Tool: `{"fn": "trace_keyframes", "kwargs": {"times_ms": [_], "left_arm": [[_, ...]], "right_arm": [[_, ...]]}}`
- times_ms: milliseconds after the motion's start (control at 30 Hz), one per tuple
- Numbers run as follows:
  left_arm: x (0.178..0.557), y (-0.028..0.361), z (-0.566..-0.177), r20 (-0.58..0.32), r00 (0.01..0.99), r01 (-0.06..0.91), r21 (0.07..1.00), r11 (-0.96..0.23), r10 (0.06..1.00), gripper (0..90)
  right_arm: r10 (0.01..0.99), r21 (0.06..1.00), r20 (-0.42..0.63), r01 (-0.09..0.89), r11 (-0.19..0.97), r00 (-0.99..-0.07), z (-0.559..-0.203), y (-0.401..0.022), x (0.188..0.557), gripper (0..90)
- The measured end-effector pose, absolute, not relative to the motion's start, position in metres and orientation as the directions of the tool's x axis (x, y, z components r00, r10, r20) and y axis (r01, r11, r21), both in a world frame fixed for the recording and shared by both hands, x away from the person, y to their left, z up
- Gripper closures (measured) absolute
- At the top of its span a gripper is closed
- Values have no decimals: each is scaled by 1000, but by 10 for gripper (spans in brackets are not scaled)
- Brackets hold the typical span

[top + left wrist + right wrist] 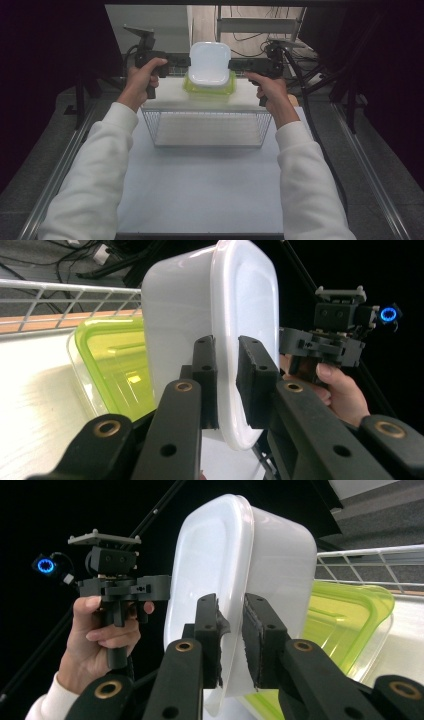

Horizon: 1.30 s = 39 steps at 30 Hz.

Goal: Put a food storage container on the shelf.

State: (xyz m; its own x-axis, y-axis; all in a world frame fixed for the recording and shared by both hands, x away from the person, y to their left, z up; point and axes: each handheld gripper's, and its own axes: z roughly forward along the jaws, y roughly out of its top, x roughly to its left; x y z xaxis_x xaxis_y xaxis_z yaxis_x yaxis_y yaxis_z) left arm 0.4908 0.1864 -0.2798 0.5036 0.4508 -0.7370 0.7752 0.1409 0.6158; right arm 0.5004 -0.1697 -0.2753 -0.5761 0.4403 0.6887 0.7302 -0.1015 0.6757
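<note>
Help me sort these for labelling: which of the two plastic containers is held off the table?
The white container: both grippers pinch its rim at opposite sides, above the green-lidded container, which rests on the table beyond the wire basket.

White container [209,62]: smooth, semi-gloss plastic. Green-lidded box [210,90]: translucent glossy plastic. Basket [206,127]: thin metal wire; table [200,185]: matt white.

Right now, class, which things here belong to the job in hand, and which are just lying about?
In the job:
- white tub, gripped by its rim on both sides
- left hand-held gripper
- right hand-held gripper
- green-lidded box, right under the tub

Lying about:
- wire basket
- cables on the floor behind
</note>
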Motion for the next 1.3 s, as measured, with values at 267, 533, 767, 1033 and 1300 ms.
{"fn": "trace_keyframes", "kwargs": {"times_ms": [267,533,767,1033,1300], "left_arm": [[500,184,-285,-747,458,789,592,167,483,771],[503,184,-288,-758,458,785,590,189,464,769],[500,183,-287,-750,461,783,596,181,474,760],[499,181,-286,-735,476,775,611,165,483,725],[489,185,-278,-693,511,723,666,181,509,488]], "right_arm": [[466,647,709,751,-131,-529,-280,-168,508,722],[458,627,732,762,-163,-504,-284,-168,513,709],[464,625,731,764,-163,-499,-284,-168,511,697],[467,630,727,759,-163,-503,-283,-168,510,665],[546,710,637,689,-143,-544,-270,-177,502,499]]}}
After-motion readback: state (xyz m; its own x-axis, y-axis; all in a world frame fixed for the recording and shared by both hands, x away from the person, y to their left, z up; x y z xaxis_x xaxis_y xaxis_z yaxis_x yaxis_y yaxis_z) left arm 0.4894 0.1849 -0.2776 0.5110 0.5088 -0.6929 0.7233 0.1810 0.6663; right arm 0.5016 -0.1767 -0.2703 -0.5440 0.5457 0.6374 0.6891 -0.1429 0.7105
